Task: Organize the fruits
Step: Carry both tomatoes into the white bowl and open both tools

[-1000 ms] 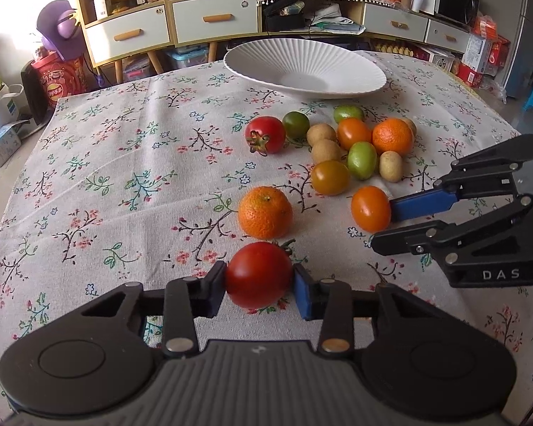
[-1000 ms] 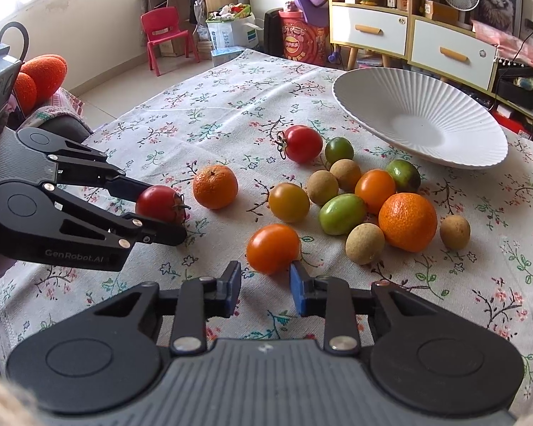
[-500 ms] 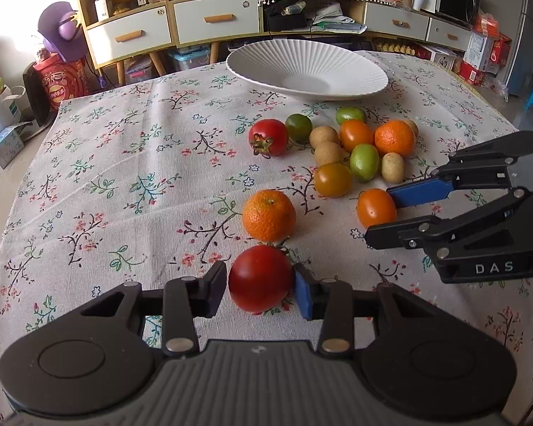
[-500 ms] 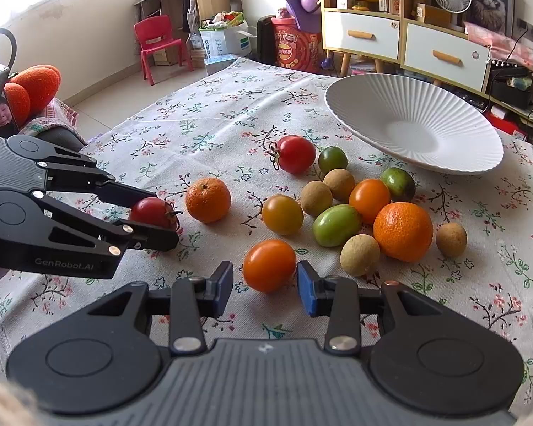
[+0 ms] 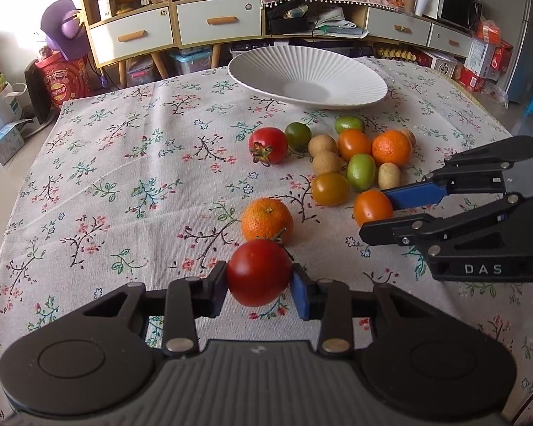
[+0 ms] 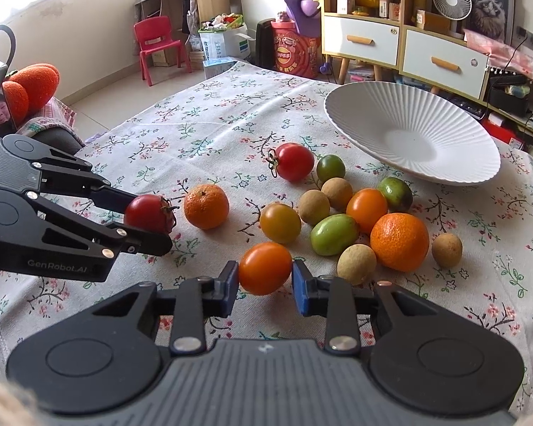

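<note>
My left gripper is shut on a red tomato low over the flowered cloth, its jaws still squeezing in. In the right wrist view that gripper and the red tomato are at the left. My right gripper has both pads against an orange tomato and its jaws are closing on it. Seen from the left wrist view, the right gripper and orange tomato are at the right. A white ribbed bowl stands empty at the back.
A mandarin lies just beyond the held red tomato. Further back, a second red tomato and a cluster of green, orange and brown fruits sit in front of the bowl. Cabinets and boxes stand behind the table.
The right gripper's jaws widened, came forward around the orange tomato, then closed onto it. The left gripper has kept hold of the red tomato in the same place.
</note>
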Action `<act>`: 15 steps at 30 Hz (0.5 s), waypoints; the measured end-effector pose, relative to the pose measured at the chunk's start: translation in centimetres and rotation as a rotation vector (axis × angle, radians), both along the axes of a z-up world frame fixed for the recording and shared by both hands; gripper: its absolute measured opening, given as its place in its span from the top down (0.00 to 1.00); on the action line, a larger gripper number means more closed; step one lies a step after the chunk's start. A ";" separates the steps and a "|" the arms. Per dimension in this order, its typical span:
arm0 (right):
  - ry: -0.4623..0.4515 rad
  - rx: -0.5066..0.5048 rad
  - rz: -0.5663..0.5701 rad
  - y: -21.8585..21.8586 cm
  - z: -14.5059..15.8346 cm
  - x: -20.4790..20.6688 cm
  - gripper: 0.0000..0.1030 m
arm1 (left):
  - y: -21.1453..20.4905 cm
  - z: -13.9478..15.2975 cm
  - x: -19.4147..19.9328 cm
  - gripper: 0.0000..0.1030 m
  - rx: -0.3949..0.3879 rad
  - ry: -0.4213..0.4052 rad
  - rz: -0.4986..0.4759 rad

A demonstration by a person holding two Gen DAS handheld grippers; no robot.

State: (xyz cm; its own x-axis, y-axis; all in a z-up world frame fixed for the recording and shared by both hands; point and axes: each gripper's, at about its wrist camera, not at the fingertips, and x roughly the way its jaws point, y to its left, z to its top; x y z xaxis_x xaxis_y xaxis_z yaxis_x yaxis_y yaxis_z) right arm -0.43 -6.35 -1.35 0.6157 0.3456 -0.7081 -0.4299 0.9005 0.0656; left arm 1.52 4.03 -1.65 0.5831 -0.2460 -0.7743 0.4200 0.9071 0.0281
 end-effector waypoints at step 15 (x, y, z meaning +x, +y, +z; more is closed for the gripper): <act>-0.094 0.021 -0.100 -3.1 3.6 1.9 0.72 | -3.4 4.2 2.6 0.69 -0.096 -0.093 -0.041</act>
